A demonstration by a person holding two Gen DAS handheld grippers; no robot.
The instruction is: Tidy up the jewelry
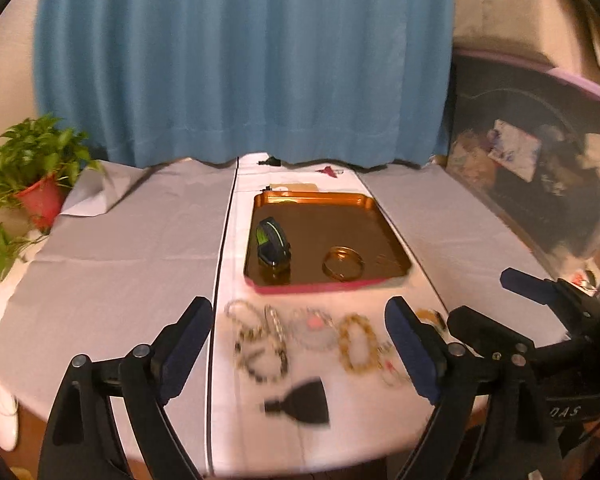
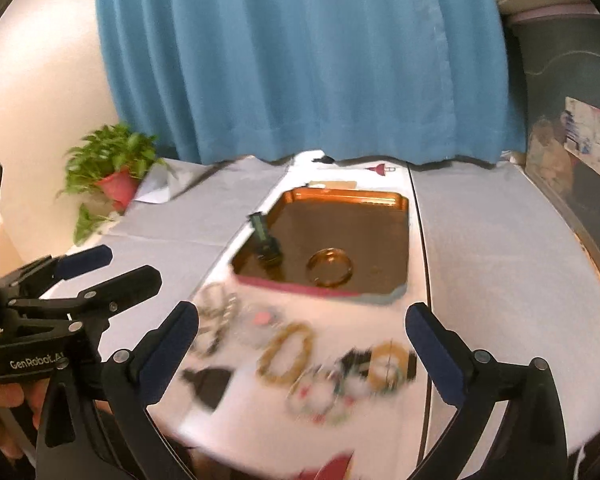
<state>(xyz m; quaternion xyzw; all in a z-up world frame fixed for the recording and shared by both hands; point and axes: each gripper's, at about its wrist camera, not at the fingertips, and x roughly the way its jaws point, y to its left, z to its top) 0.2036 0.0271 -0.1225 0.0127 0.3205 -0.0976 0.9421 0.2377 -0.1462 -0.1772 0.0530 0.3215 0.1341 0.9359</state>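
- One copper-coloured tray (image 1: 328, 200) is sitting on the white-covered table (image 1: 120, 256), at about 12 o'clock from both grippers.
- Two things are lying plainly in the tray: one dark watch (image 1: 274, 244) with a green face at its 9 o'clock side, standing on edge, and one gold bangle (image 1: 343, 264) lying flat toward 5 o'clock, apart from the watch. A fainter thin piece may be lying just right of the bangle; I cannot tell what it is.
- A row of beaded bracelets (image 1: 300, 336) is lying on the cloth at 6 o'clock of the tray, outside it. Blur is smearing them; about five or six loops are showing, one of them amber (image 1: 358, 342).
- One small black fan-shaped piece (image 1: 300, 402) is lying nearer than the row.
- One potted plant (image 1: 32, 168) in a red pot is standing at 10 o'clock, by the table's edge.
- The left gripper (image 1: 300, 344) is hanging above the bracelets, tilted down, its jaws spread wide and gripping nothing.
- The right gripper (image 2: 300, 340) is hanging beside it, likewise tilted down, jaws at full spread and gripping nothing.
- A hand (image 2: 4, 412) is gripping the left tool's handle.
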